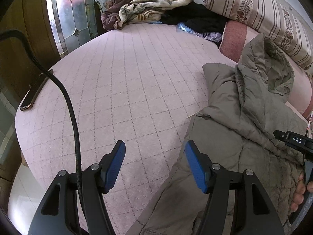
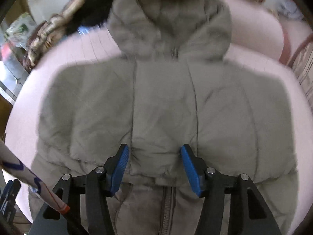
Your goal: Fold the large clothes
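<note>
A grey-green padded hooded jacket (image 2: 162, 98) lies front up on the pink quilted bed (image 1: 127, 78), its sleeves tucked in at the sides and its hood (image 2: 170, 19) toward the pillows. The picture is blurred. My right gripper (image 2: 155, 146) hovers open over the jacket's lower middle, just above the zipper (image 2: 168, 205), with nothing pinched between its blue pads. My left gripper (image 1: 155, 144) stands open at the left edge of the jacket (image 1: 244, 117). Its right pad is over the fabric and its left pad over bare bed. It holds nothing.
A phone (image 1: 33, 92) lies at the bed's left edge and a black cable (image 1: 72, 117) crosses it. Crumpled clothes (image 1: 146, 9), a plastic bag (image 1: 195, 31) and a striped pillow (image 1: 264, 13) line the far side. A hand (image 1: 299, 192) shows at the right.
</note>
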`<state>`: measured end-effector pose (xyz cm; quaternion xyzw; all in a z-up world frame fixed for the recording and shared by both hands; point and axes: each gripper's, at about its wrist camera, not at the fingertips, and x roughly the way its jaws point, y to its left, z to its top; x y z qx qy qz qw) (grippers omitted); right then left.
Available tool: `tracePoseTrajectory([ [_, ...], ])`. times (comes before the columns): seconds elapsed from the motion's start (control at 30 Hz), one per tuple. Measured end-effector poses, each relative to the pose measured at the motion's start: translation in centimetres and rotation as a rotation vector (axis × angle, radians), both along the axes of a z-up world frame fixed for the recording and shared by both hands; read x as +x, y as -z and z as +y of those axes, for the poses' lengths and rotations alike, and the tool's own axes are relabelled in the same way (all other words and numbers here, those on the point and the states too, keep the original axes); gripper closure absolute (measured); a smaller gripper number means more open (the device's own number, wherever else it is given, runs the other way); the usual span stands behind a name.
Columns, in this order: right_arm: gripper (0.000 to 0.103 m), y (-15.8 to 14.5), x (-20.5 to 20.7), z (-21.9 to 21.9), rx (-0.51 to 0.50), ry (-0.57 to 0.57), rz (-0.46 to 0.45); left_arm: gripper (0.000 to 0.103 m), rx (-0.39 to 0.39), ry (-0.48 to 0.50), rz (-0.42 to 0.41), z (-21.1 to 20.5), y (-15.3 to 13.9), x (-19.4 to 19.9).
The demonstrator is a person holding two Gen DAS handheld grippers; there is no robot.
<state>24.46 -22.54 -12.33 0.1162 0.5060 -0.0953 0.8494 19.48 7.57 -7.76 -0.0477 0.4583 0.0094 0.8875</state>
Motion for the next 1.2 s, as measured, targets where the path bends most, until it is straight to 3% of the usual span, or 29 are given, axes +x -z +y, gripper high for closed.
tracePoseTrajectory([
  [0.33,0.038,-5.5,-3.2,-1.0,-0.078,-0.007,-0.056,0.040,-0.099,0.053,0.031,-0.9,-0.1,0.2],
  [0.47,0.038,-7.9,-4.0,-2.4,-0.116,0.024,-0.071,0.040,-0.083,0.061,-0.027,-1.5,-1.9,-1.1],
  [0.6,0.038,-11.3,-3.9,-3.7,-0.160,0.057,-0.105,0.040,-0.128,0.094,-0.083,-2.2,-5.0,-3.2],
  [0.8,0.028,-16.8,-2.4,-5.4,-0.230,0.090,-0.153,0.036,-0.069,0.171,-0.166,-4.6,-6.6,-3.8],
  [0.93,0.027,-19.2,0.4,-7.2,-0.196,0.132,-0.174,0.036,0.016,0.131,-0.239,-4.4,-4.7,-2.6],
  [1.0,0.026,-20.0,2.4,-8.3,-0.172,0.164,-0.185,0.036,0.056,0.124,-0.225,-4.4,-3.9,-1.4],
  [1.2,0.013,-20.3,10.0,-11.8,0.037,0.276,-0.260,0.036,0.035,0.083,-0.167,-3.9,-2.4,2.8],
])
